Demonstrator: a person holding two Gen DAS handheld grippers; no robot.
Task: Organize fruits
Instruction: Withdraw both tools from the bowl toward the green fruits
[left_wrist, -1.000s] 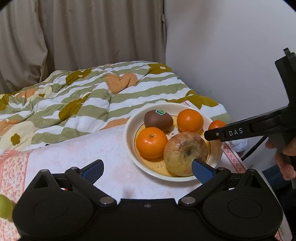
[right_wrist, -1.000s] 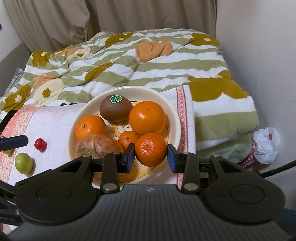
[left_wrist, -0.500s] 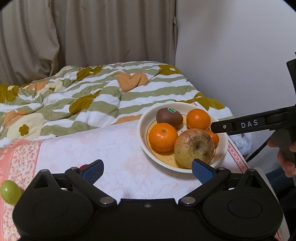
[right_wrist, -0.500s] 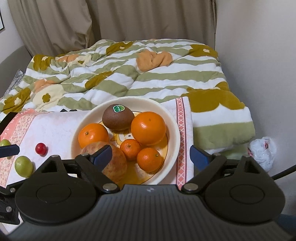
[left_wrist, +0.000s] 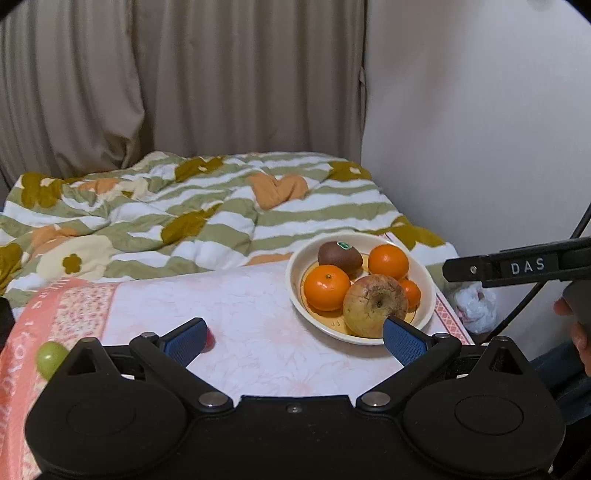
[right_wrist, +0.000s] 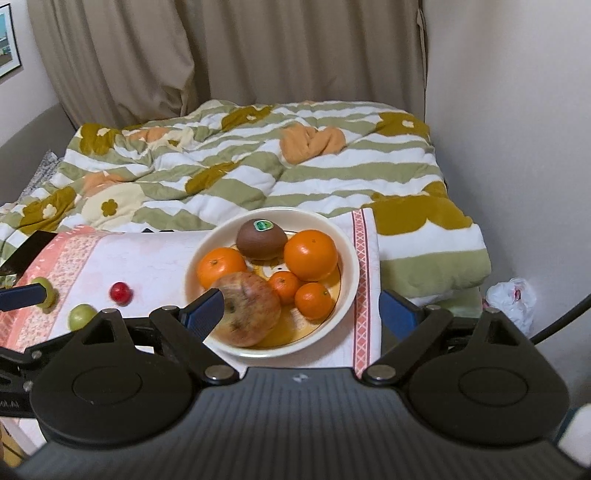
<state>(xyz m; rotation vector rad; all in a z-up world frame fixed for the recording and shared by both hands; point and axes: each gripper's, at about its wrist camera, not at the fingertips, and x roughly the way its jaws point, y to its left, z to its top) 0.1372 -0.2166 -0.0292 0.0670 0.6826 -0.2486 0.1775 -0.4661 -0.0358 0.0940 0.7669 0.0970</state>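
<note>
A cream bowl (right_wrist: 349, 258) (left_wrist: 295, 280) on the pink cloth holds a kiwi (right_wrist: 261, 238), an apple (right_wrist: 247, 308), two large oranges (right_wrist: 311, 254) and two small ones (right_wrist: 313, 300). A red fruit (right_wrist: 121, 292) and green fruits (right_wrist: 80, 316) lie on the cloth left of the bowl. My right gripper (right_wrist: 301, 314) is open and empty, raised in front of the bowl. My left gripper (left_wrist: 293, 341) is open and empty above the cloth, left of the bowl. A green fruit (left_wrist: 50, 359) and a partly hidden red one (left_wrist: 209, 338) show beside its left finger.
A striped flowered quilt (right_wrist: 258, 177) covers the bed behind the cloth. Curtains and a white wall stand at the back and right. A white plastic bag (right_wrist: 511, 302) lies on the floor by the wall. The right gripper's arm (left_wrist: 517, 266) crosses the left wrist view at right.
My right gripper opened, left the small orange in the bowl, and pulled back and up. My left gripper also rose and drew back from the bowl.
</note>
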